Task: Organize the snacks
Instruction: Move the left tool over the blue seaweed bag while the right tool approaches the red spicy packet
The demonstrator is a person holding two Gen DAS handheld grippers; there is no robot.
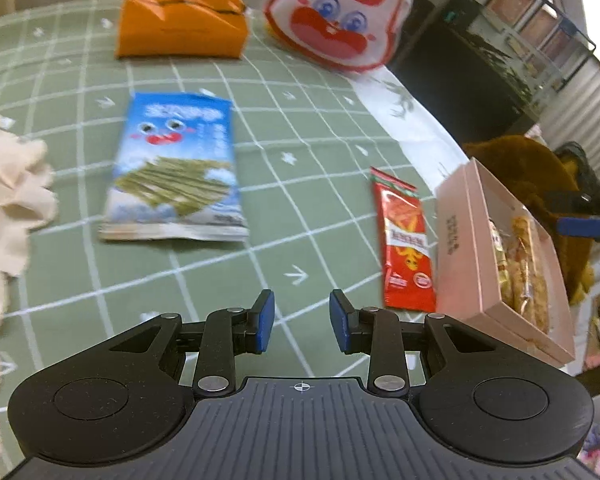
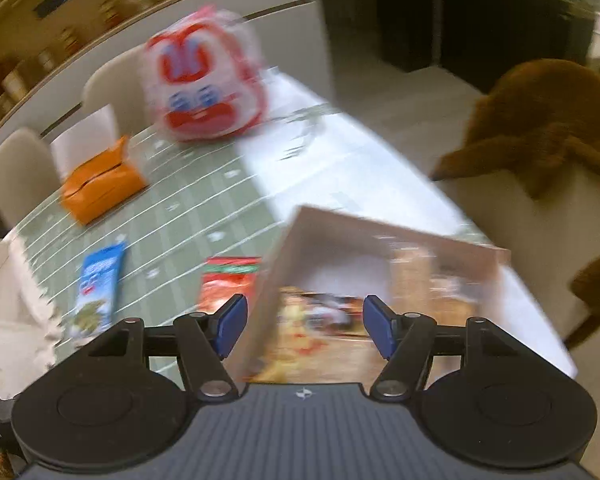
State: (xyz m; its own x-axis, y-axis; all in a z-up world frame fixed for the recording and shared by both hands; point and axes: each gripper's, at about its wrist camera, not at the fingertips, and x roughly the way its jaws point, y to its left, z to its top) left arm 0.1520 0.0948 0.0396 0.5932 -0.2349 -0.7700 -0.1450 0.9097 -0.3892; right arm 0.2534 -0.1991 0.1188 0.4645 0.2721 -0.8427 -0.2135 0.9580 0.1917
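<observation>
Just ahead of the left hand-held gripper (image 1: pixel 302 320), whose fingers are spread and hold nothing, lies the red packet (image 1: pixel 404 240), touching the pink box (image 1: pixel 456 236). The right hand-held gripper (image 2: pixel 304 326) hangs spread over that box. I think picking comes next: pinch the packet, then drop it in.

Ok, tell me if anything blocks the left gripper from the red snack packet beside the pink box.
Nothing visible does. Only bare green checked tablecloth lies between the open left gripper and the red snack packet, which lies flat against the pink cardboard box.

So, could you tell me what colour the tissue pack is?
Orange tissue pack, clearest in the left wrist view.
</observation>
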